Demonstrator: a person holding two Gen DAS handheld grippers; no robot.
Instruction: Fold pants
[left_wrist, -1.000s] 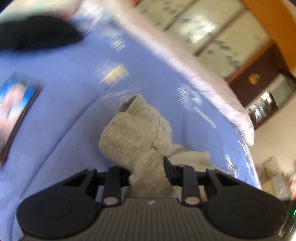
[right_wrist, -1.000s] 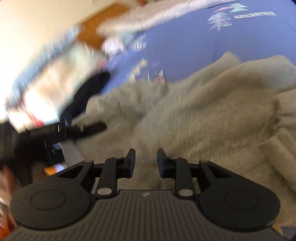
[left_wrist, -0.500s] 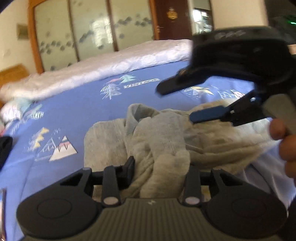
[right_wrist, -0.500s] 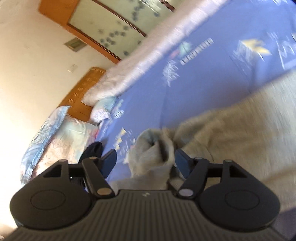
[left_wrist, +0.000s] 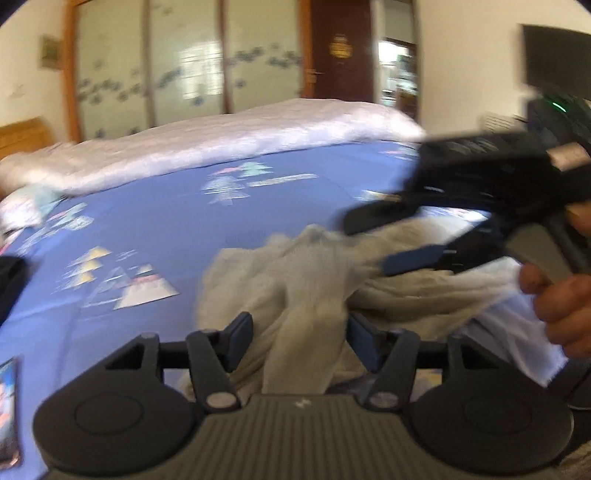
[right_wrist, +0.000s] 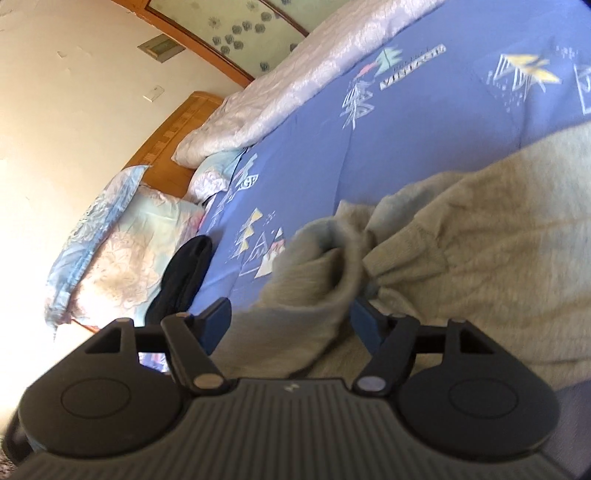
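Observation:
Grey sweatpants (left_wrist: 295, 273) lie crumpled on a blue printed bedsheet (left_wrist: 177, 221). My left gripper (left_wrist: 301, 341) is open, with a bunched strip of the pants between its spread jaws. My right gripper (right_wrist: 290, 325) is open, its jaws on either side of a ribbed leg cuff (right_wrist: 332, 266) of the pants (right_wrist: 498, 258). In the left wrist view the right gripper (left_wrist: 373, 240) reaches in from the right over the pants, held by a hand (left_wrist: 561, 299).
A white quilt (left_wrist: 207, 144) lies along the far side of the bed. Pillows (right_wrist: 122, 240) and a dark garment (right_wrist: 184, 273) lie at the headboard end. A phone (left_wrist: 7, 406) lies on the sheet at the left. A white cloth (left_wrist: 517, 321) lies under the hand.
My left gripper went from shut on the pants to open. My right gripper opened wide and moved onto the leg cuff. Both views swung round to face the bed.

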